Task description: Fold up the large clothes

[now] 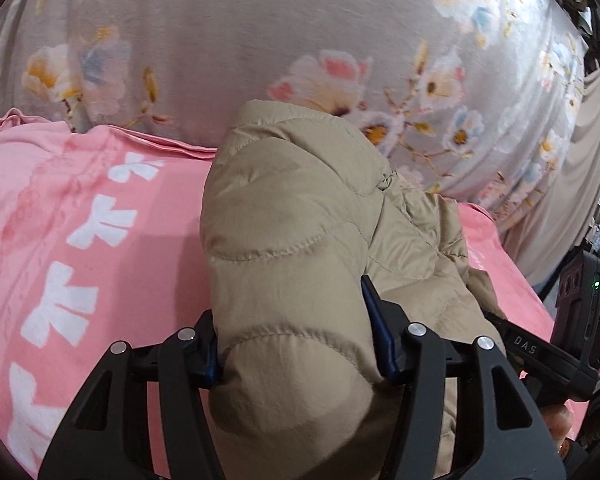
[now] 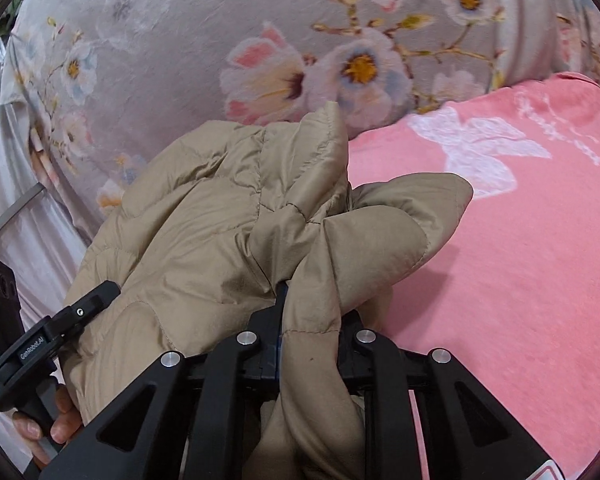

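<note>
left claw (image 1: 296, 344) clamps tan puffer jacket (image 1: 284, 216) | right claw (image 2: 300, 320) pinches jacket | pink blanket (image 1: 80, 220), floral sheet (image 1: 220, 40)

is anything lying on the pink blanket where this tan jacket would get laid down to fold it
Nothing visible does. Both grippers, left and right, already clamp the tan puffer jacket, and the pink blanket beside it looks bare.

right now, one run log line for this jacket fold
stage: lifting | left gripper: shut on tan puffer jacket | right gripper: shut on jacket | under it: pink blanket
</note>
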